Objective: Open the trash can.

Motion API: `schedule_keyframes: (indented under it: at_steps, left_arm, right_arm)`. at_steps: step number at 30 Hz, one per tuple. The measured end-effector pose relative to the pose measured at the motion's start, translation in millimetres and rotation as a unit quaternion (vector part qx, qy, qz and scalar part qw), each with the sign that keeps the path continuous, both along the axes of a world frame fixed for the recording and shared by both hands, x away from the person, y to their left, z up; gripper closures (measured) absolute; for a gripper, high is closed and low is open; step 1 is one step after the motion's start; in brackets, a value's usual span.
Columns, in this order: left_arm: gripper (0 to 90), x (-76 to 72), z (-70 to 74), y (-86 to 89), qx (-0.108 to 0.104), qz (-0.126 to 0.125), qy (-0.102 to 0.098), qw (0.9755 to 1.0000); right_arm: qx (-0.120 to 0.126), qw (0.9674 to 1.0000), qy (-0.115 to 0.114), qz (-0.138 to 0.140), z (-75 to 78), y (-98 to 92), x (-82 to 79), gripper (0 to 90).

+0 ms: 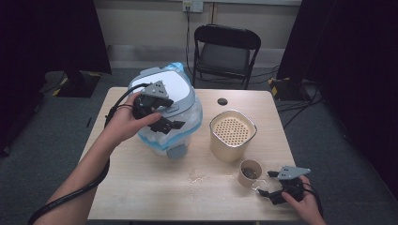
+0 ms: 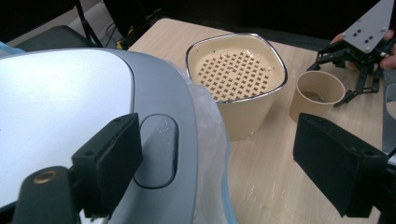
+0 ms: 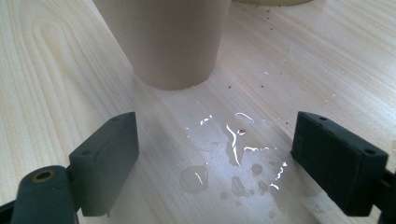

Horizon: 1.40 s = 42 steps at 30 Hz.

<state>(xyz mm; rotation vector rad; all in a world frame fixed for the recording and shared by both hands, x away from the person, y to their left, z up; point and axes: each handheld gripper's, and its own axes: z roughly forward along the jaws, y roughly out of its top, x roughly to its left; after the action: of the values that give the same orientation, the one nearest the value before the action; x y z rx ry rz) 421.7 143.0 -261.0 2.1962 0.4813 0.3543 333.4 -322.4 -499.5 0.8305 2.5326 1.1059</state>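
Pale wood desk (image 1: pixel 141 187) on grey carpet (image 1: pixel 56 140). Beyond the far edge, a black folding chair (image 1: pixel 226 51) against a cream wall (image 1: pixel 141 23) (socket (image 1: pixel 192 5) above, cable hanging down). Dark curtains (image 1: pixel 47 37) at both sides. Cables (image 1: pixel 295 103) off the far right corner.

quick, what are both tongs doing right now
Left tongs: open, over the lid of the rice cooker, holding nothing.
Right tongs: open, empty, near the paper cup.
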Motion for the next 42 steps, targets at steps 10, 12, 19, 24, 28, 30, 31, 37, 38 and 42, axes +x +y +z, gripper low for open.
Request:
schedule_keyframes:
  at_steps: [10, 12, 19, 24, 28, 30, 31, 37, 38, 42]
  left_arm:
    - [12.8, -0.3, -2.1, -0.1, -0.013, 0.003, 0.002, 0.9999]
    - [12.9, -0.3, -2.4, 0.7, -0.015, 0.002, 0.002, 0.9999]
    - [12.9, -1.1, -2.3, -1.1, -0.015, 0.009, 0.005, 0.9998]
    - [11.5, -1.6, -2.2, -2.4, -0.007, 0.006, 0.004, 1.0000]
    - [10.2, -2.2, -2.1, -4.1, 0.005, 0.002, 0.002, 1.0000]
    - [9.6, -3.7, -3.0, -6.7, -0.001, -0.004, 0.010, 0.9999]
    - [9.5, -4.2, -3.7, -8.3, -0.010, -0.015, 0.025, 0.9995]
    - [16.6, -9.8, -2.4, -13.8, 0.007, -0.035, 0.012, 0.9993]
    - [15.3, -11.2, -2.8, -13.7, 0.008, -0.033, 0.010, 0.9994]
    - [15.5, -19.1, -0.3, -11.5, -0.020, -0.046, 0.006, 0.9987]
  right_arm:
    - [0.000, 1.0000, 0.000, 0.000, 0.0, 0.0, -0.1, 14.2]
    - [0.000, 1.0000, 0.000, 0.000, 0.0, 0.0, -0.1, 14.3]
    - [0.001, 1.0000, 0.000, 0.000, -0.2, 0.1, -0.1, 14.3]
    - [0.002, 1.0000, 0.001, -0.001, -0.2, 0.2, -0.3, 14.3]
    - [0.002, 1.0000, 0.001, -0.001, -0.2, 0.2, -0.3, 14.3]
    - [0.002, 1.0000, 0.001, -0.001, -0.2, 0.2, -0.3, 14.3]
    - [0.001, 1.0000, 0.001, -0.001, -0.1, 0.1, -0.3, 14.3]
    - [0.002, 1.0000, 0.001, 0.000, -0.1, 0.2, -0.5, 14.2]
    - [0.002, 1.0000, 0.002, -0.001, -0.2, 0.1, -0.7, 14.3]
    - [0.002, 1.0000, 0.002, -0.001, -0.1, 0.1, -0.7, 14.3]
